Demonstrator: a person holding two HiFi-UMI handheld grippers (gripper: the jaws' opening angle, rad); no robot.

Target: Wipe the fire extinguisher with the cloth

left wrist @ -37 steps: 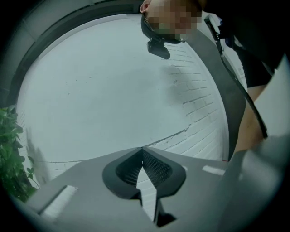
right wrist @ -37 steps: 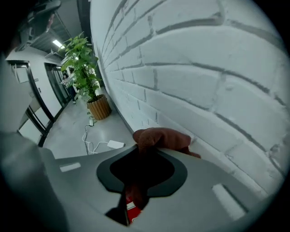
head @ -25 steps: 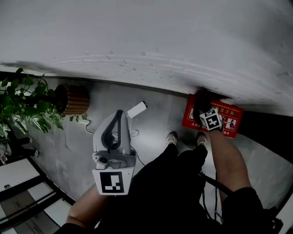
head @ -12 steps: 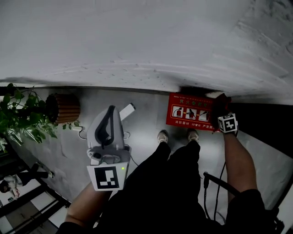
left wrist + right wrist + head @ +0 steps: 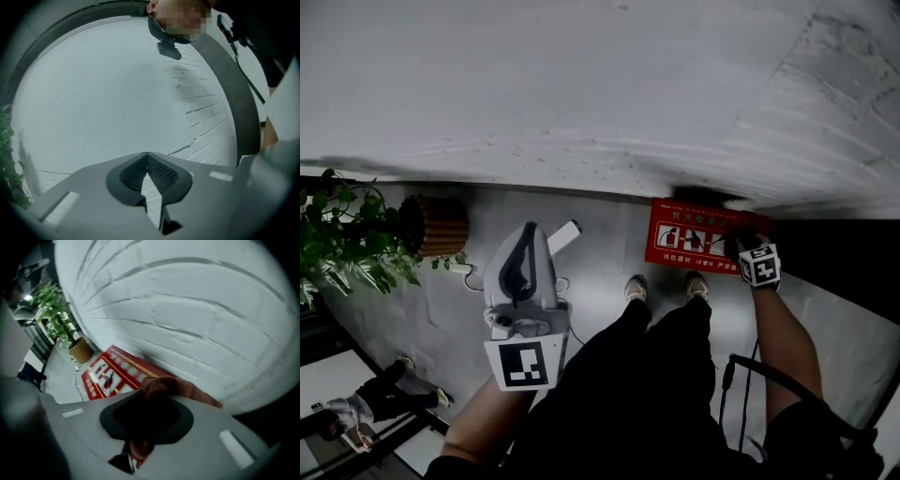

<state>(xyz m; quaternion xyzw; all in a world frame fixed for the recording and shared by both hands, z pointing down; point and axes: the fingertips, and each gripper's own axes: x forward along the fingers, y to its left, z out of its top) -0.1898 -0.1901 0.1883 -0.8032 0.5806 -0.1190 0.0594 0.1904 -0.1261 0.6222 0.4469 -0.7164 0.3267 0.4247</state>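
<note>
A red fire extinguisher box (image 5: 692, 236) with pictograms stands on the floor against the white wall; it also shows in the right gripper view (image 5: 108, 375). No extinguisher itself is visible. My right gripper (image 5: 742, 246) points steeply down at the box's right end, shut on a brownish-red cloth (image 5: 750, 228). In the right gripper view the cloth (image 5: 174, 388) bunches out of the right gripper (image 5: 147, 401) and hides its tips. My left gripper (image 5: 533, 231) is held level over the floor well left of the box, shut and empty. In its own view the left gripper (image 5: 146, 157) faces bare wall.
A potted plant in a wicker basket (image 5: 437, 225) stands at the left by the wall. A white plug block (image 5: 566, 234) with a cable lies on the floor. The person's shoes (image 5: 636, 287) stand before the box. Black cables (image 5: 741, 384) hang at the right.
My right gripper has carried the cloth rightward along the box's top, from its left part to its right end. The left gripper has stayed about where it was.
</note>
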